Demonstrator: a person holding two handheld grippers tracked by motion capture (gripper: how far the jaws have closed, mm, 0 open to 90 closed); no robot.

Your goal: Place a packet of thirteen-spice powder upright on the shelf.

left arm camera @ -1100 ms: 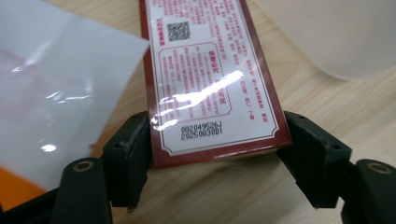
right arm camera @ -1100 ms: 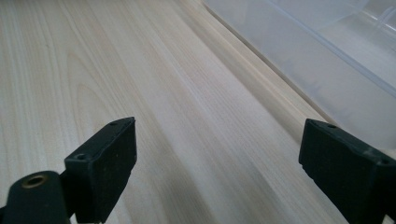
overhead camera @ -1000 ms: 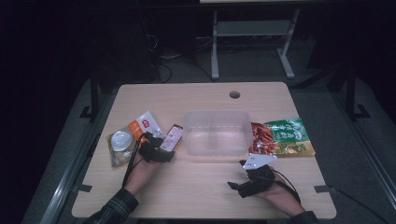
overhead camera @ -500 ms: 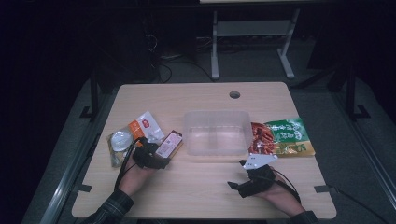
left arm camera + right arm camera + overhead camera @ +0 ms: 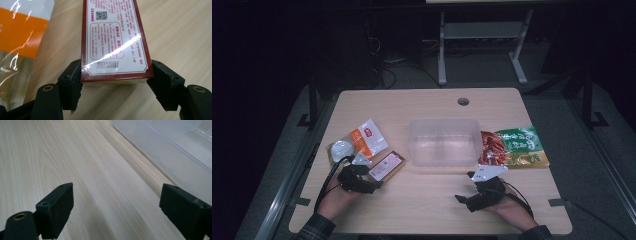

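Left gripper (image 5: pixel 113 82) clamped on the near short end of a red box (image 5: pixel 113 37), jaws pressing its two long sides. Box lying left of centre on the surface (image 5: pixel 427 200), long axis running away from the jaws toward the far right, aimed at the clear bin (image 5: pixel 442 142) in the middle. Bin just beyond the box's far end (image 5: pixel 385 166), so carrying along that axis and a little up likely brings it over the rim. Orange pouch (image 5: pixel 367 140) just beside the box, toward the left edge. Right gripper (image 5: pixel 477 197) near the front edge, jaws spread wide over bare wood, holding nothing; bin wall close on its right (image 5: pixel 175 152). Left hand clearly nearer the box.
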